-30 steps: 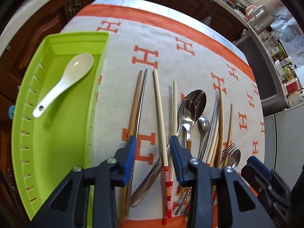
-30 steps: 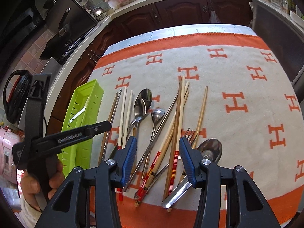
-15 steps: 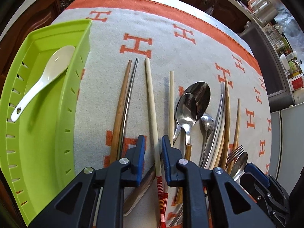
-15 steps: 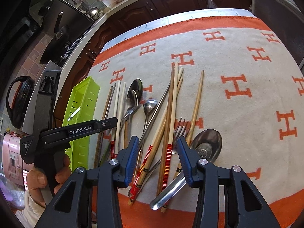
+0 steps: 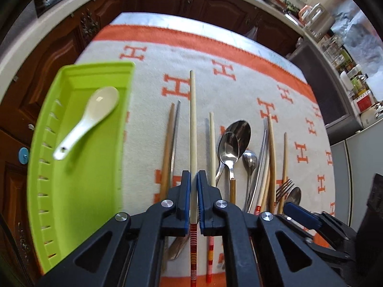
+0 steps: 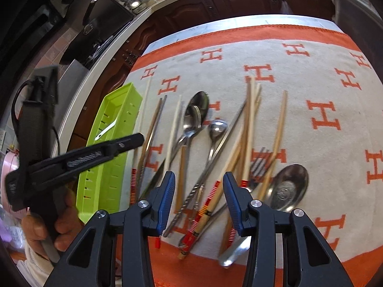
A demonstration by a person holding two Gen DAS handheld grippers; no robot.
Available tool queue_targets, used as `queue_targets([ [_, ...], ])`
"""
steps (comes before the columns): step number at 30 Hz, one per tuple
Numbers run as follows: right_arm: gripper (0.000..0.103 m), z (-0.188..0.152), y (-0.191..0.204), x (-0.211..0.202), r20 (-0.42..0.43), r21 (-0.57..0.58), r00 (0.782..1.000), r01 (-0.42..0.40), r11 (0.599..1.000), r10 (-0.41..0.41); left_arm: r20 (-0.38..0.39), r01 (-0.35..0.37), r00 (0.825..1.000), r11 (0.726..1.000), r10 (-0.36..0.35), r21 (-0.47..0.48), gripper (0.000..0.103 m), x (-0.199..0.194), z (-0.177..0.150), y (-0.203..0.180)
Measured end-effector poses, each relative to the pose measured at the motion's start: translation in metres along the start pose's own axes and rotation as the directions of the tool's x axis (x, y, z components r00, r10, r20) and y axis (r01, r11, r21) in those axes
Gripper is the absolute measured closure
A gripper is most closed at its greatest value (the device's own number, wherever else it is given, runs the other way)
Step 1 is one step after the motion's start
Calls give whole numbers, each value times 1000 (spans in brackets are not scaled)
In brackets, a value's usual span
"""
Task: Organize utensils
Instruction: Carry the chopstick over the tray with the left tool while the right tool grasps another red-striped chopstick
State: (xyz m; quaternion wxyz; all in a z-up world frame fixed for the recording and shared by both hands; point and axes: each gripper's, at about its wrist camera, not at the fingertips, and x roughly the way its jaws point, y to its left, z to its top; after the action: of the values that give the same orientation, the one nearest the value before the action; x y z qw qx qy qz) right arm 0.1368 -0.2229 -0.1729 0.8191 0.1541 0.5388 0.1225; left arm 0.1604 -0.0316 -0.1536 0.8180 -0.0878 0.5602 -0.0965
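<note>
So the left gripper point(image 5: 193, 191) has just been closing and its jaws are now pinched on a pale chopstick point(image 5: 193, 129) with a red-striped end, gripped low on the stick near the stripes. In the left wrist view its long axis runs straight up the middle of the frame, in line with the fingers, tip reaching toward the top. The green tray point(image 5: 79, 191) sits to the left of the jaws in that frame, white ceramic spoon point(image 5: 86, 122) already lying in it, and its long side runs roughly parallel to the stick. My guess is a sideways carry to the left with barely any twist will do. The right gripper point(image 6: 198, 203) hangs half open over the pile of utensils point(image 6: 215, 143) on the orange-lettered cloth point(image 6: 323, 83), holding nothing, and it's farther from the tray than the left one
</note>
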Motion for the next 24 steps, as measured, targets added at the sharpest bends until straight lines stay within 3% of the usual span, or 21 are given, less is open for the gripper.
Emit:
queue_targets([
  [5,62,-2,32,17,-24,-62,1000,7,998,-8,110,-47,993,999,48,-15,100,-54,0,29],
  [10,69,-4,59,41,-57,-115,997,35,993,-42,189,-146,970,988,154,-57,99,-93,-2,73],
  [16,74,-6,76,64,-90,-145,991,83,986,-97,125,-169,975,979,182,-111,99,-83,-3,125],
  [24,83,-5,78,82,-102,-175,980,151,973,-171,53,-154,986,984,159,-87,99,-38,-10,132],
])
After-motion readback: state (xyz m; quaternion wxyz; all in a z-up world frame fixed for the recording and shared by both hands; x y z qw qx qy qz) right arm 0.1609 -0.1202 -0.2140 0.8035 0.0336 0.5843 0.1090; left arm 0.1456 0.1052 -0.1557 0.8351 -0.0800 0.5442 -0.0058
